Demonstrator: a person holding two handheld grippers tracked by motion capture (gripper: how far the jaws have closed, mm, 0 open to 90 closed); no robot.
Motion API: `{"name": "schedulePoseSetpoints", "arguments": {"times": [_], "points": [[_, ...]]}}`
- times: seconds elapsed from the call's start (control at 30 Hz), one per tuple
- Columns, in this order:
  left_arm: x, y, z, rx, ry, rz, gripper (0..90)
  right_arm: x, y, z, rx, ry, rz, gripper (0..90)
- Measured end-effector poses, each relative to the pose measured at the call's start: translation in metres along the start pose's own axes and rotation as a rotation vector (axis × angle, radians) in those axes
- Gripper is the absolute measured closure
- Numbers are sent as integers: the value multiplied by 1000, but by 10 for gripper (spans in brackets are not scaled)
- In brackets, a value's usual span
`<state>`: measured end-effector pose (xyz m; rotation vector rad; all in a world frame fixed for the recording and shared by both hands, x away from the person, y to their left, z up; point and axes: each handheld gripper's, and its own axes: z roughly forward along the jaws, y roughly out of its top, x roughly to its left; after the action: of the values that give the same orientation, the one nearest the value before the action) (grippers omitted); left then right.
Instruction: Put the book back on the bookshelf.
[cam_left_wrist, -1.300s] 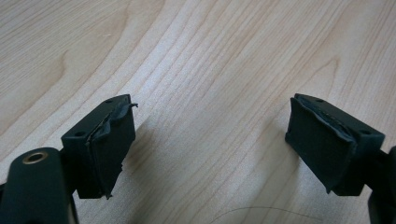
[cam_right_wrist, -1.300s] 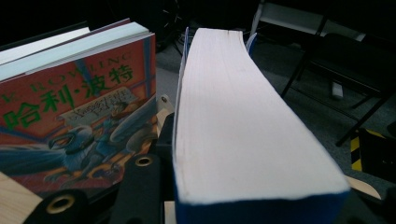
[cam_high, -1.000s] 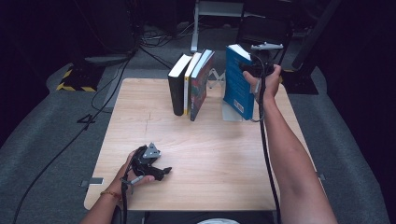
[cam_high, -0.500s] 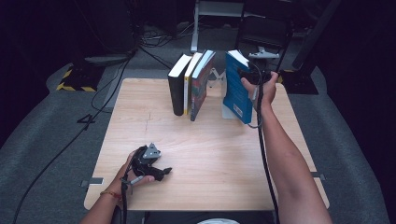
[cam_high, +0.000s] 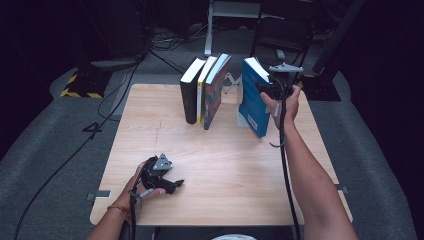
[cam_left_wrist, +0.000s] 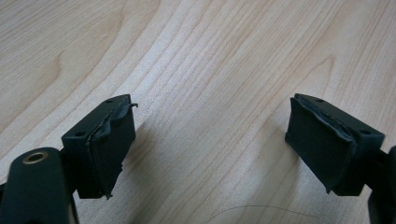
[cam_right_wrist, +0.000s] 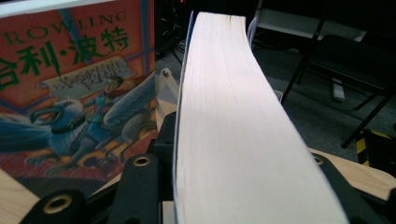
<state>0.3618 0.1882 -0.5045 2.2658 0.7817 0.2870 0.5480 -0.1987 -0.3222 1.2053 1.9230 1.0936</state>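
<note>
"ROWLING" on illustrated book cover (cam_right_wrist: 74, 84) beside blue book (cam_right_wrist: 233, 140)

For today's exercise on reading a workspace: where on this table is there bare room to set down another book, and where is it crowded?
Bare wood runs across the table between the left gripper near the front edge and the books at the back, and along the left edge. The far edge is crowded: three leaning books, then the blue book clamped in the right gripper, with a narrow gap between them.

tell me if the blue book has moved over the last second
Yes. The blue book, held by the right hand-held gripper, has shifted left in the high view, narrowing the gap to the three leaning books, which have stayed put.
</note>
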Motion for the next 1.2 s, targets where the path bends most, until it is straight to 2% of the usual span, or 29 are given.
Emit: {"name": "schedulePoseSetpoints", "arguments": {"times": [0.2, 0.33, 0.43, 0.57, 0.7, 0.8, 0.9, 0.97, 1.1, 1.2], "points": [[0, 0, 0, 0, 0, 0, 157, -1, -7, -6, 31, 26, 0, 594], [0, 0, 0, 0, 0, 0, 157, 4, -11, -9, 34, 34, -8, 591], [0, 0, 0, 0, 0, 0, 157, 9, -13, -13, 50, 36, -35, 584], [0, 0, 0, 1, 1, 0, 157, 10, -11, -14, 70, 34, -41, 575], [0, 0, 0, 1, 1, 0, 157, 7, -3, -13, 122, 62, -43, 530], [0, 0, 0, 1, 1, 0, 157, 6, 7, -10, 168, 70, -62, 495], [0, 0, 0, 1, 1, 0, 157, 6, 18, -8, 182, 67, -75, 500], [0, 0, 0, 1, 1, 0, 157, 5, 25, -2, 230, 82, -71, 497], [0, 0, 0, 1, 0, 0, 157, 7, 35, 5, 300, 92, -98, 514], [0, 0, 0, 0, -1, 3, 157, 8, 38, 6, 321, 82, -119, 552]]}}
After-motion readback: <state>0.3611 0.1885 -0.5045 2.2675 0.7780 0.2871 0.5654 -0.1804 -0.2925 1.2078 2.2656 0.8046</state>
